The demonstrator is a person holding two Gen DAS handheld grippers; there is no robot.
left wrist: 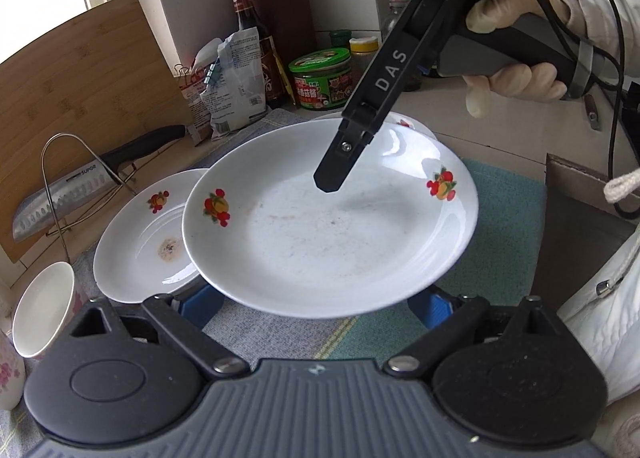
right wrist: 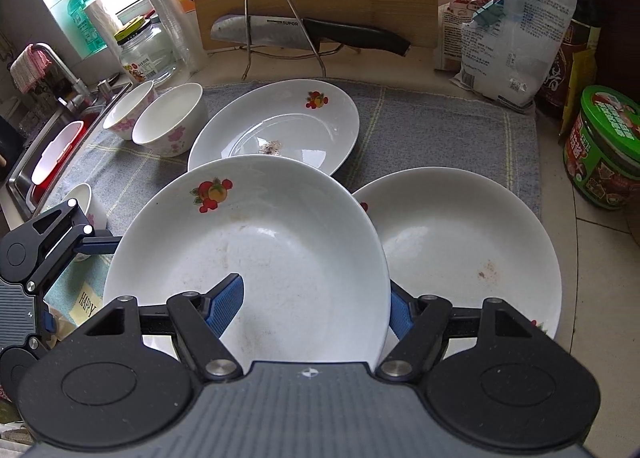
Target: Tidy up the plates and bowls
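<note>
Mid-transfer step: a fruit-print plate (right wrist: 256, 254) sat lifted above the tabletop towel (right wrist: 440, 129) at centre frame, the right gripper (right wrist: 312, 308) pinching its near rim, one blue finger on top, the other beneath. The left gripper (left wrist: 316, 308) had its jaws spread wide under the plate's opposite edge at lower centre of the left view, apparently only supporting it. Next move likely called for carrying it level over the plate (right wrist: 280, 125) at upper centre or the one (right wrist: 472, 242) at right, lowering, then releasing; bowls (right wrist: 172, 121) waited upper left.
</note>
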